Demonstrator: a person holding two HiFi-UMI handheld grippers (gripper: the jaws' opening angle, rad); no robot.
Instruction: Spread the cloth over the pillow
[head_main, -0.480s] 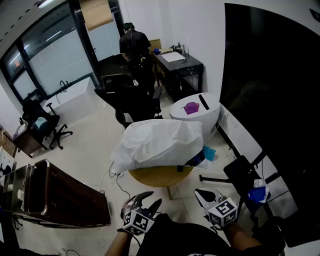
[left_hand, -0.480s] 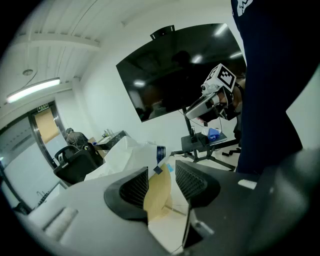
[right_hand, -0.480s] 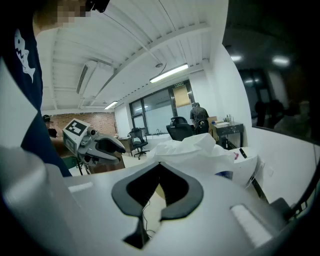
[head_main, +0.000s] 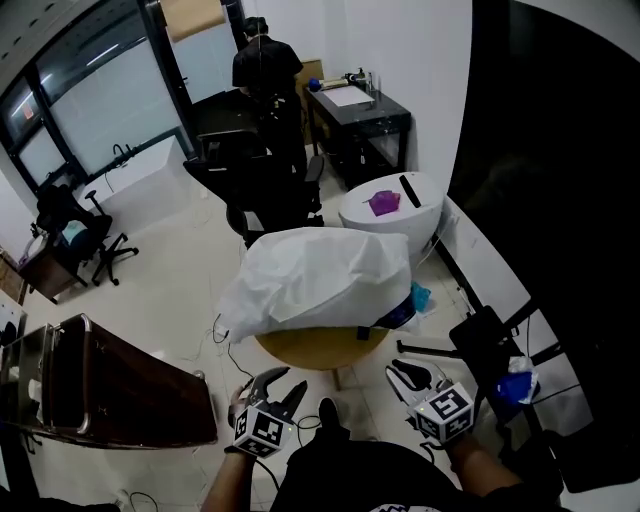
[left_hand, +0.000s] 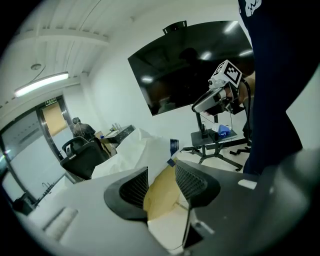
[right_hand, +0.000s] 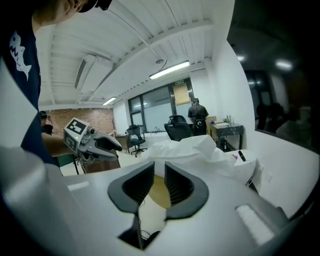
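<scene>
A: Jaws first. What've you got?

B: Your left gripper (left_hand: 161, 184): jaws approx. half apart, nothing btwn them, just the table edge showing through the gap. Your right gripper (right_hand: 159, 182): jaws closer, a narrow slot, also empty. Neither has hold of anything.

A: Where are they vs. the work?

B: Both are low by your body, on the near side of the round wooden table (head_main: 318, 354). They're apart from it, noses tipped a bit down toward it.

A: And the cloth?

B: The white cloth (head_main: 320, 278) lies heaped over the tabletop, rumpled on top, hanging off the left side. At its near right corner a blue bit pokes out, prob. the pillow (head_main: 400, 316). The rest of it is hidden under the cloth.

A: So which step?

B: I'd say the covering is mostly done and you're btwn grabs, looking it over. Next, imo: open your right jaws wider, reach fwd to the hem by that blue corner and pinch cloth only. Then draw it down over the corner. Your left can tug the hem on its own side to flatten the wrinkles.
</scene>
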